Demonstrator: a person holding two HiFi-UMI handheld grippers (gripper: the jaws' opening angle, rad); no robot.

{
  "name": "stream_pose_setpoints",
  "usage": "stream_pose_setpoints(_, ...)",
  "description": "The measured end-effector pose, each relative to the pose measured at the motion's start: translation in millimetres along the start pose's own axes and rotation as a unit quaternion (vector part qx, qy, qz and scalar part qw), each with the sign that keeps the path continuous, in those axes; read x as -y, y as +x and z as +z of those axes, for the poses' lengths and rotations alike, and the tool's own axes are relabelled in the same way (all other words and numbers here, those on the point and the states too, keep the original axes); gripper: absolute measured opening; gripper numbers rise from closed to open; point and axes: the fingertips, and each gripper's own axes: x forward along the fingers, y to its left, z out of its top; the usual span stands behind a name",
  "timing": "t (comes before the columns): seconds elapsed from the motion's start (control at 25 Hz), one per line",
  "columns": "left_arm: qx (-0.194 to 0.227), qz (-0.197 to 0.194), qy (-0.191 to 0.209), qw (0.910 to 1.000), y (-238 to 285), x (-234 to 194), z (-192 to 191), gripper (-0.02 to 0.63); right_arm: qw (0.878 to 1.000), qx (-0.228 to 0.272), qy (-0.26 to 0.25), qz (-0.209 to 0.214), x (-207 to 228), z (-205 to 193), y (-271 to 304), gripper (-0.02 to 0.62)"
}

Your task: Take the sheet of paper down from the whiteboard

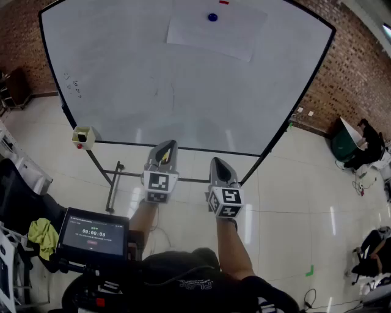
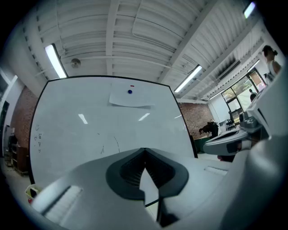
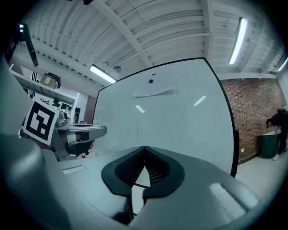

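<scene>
- My left tongs [image 1: 167, 147] are pressed together, with nothing in them.
- My right tongs [image 1: 219, 164] are pressed together too, and hold nothing.
- The paper [image 1: 214, 32] is high up on the whiteboard [image 1: 134, 79], under a blue dot [image 1: 212, 17].
- Both tongs are down low, well apart from the paper.

Head view: steeply down from behind left gripper [image 1: 166, 148] and right gripper [image 1: 219, 164] onto whiteboard [image 1: 153, 92] filling upper frame; both gripper views: roughly level, well back, sharing that board with sheet of paper [image 1: 214, 27] at upper centre.
</scene>
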Motion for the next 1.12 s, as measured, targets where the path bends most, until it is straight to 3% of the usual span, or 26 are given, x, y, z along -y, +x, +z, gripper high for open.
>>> stream_pose_setpoints(0.2,0.024,0.004,-0.014,0.9996,0.2,1.5,27.4,0.002,1.0,0.015,-0.012,0.001,5.5,22.0,-6.5,0.014)
stream_pose_setpoints(0.4,0.04,0.006,-0.031,0.9987,73.3,-13.5,36.7,0.002,1.0,0.021,-0.014,0.016,36.2,31.4,60.1,0.014)
stream_pose_setpoints(0.72,0.052,0.061,0.017,0.9966,147.9,-32.4,75.0,0.002,0.996,0.071,-0.045,0.036,99.3,87.5,112.3,0.014)
stream_pose_setpoints(0.96,0.064,0.085,0.051,0.9931,190.7,-52.6,122.3,0.057,0.988,0.14,0.01,0.071,135.0,146.6,138.5,0.014)
stream_pose_setpoints(1.12,0.085,0.097,0.067,0.9894,219.6,-89.0,149.3,0.069,0.982,0.154,0.031,0.104,129.3,169.5,176.0,0.015)
